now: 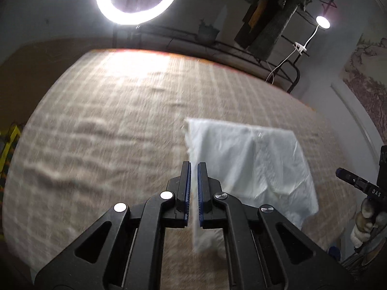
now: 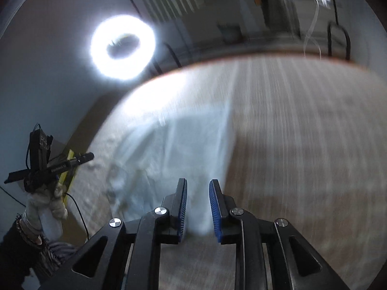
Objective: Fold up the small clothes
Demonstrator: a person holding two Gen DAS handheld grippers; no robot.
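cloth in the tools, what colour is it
White, plain with no print; the cloth shows best in the left wrist view.

Black hand-held gripper [image 1: 194,166], blue pads, silver screws.

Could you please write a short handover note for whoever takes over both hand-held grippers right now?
Left hand-held gripper: shut on the left edge of the white garment, lifting it off the mat.
Right hand-held gripper: jaws slightly apart, with the garment's right edge between them; the blur hides whether the pads grip it.
Garment: hangs spread between the two grippers over the woven mat.
Done: garment picked up by its edges.
Left: probably confirm the right grip, then fold it and lay it flat on the mat.
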